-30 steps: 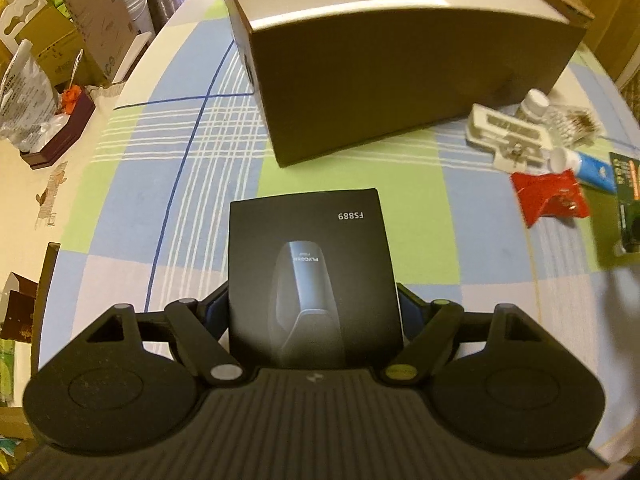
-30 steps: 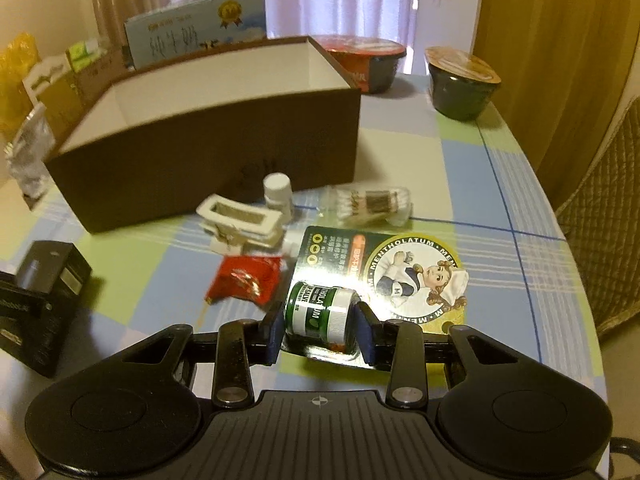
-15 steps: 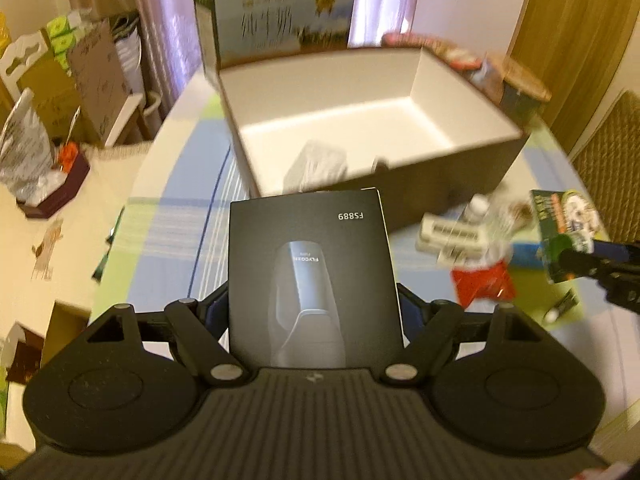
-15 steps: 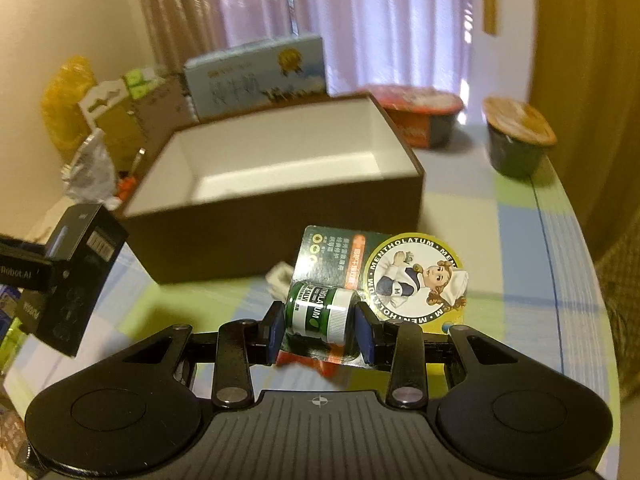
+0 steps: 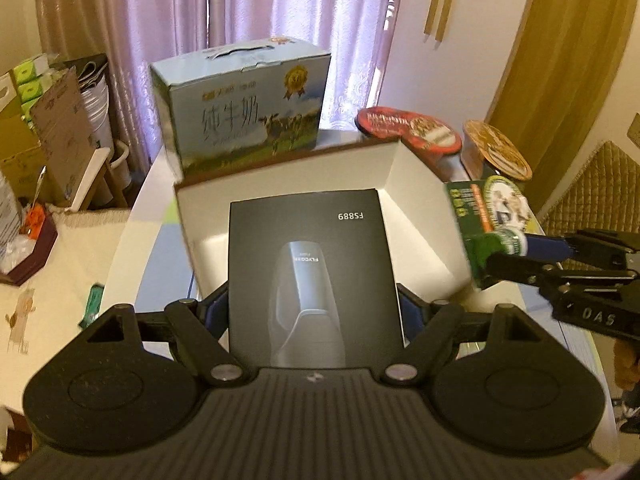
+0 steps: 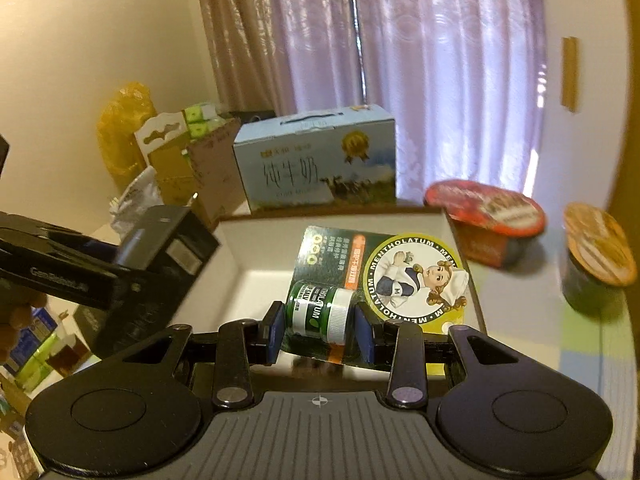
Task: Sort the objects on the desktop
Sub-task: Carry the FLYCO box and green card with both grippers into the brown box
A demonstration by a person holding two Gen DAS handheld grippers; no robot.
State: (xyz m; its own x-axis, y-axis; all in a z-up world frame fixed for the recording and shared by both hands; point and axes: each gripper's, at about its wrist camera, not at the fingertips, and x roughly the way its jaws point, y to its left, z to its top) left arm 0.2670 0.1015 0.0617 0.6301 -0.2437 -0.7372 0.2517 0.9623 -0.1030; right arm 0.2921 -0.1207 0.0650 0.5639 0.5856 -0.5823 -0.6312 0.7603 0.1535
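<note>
My left gripper [image 5: 314, 308] is shut on a black product box [image 5: 308, 264] marked FS889, held up over the near wall of the open brown box with a white inside [image 5: 416, 208]. My right gripper [image 6: 320, 332] is shut on a green Mentholatum blister pack [image 6: 400, 272], its blue pads clamping the small green jar with a white cap. It hangs above the same open box [image 6: 244, 256]. In the left wrist view the right gripper [image 5: 500, 248] with the pack [image 5: 488, 204] sits at the right. In the right wrist view the left gripper [image 6: 120, 264] holds the black box [image 6: 168, 248] at the left.
A blue milk carton [image 5: 244, 112] stands behind the open box. Two lidded noodle bowls, red [image 6: 484, 216] and orange-topped [image 6: 596, 256], sit at the back right. Cardboard, bags and packets [image 5: 48, 128] crowd the left side beyond the table edge. A woven chair back [image 5: 596, 192] is at the right.
Both grippers have risen from the table with their loads and swung forward over the open box. The small items left on the cloth have dropped out of view.
</note>
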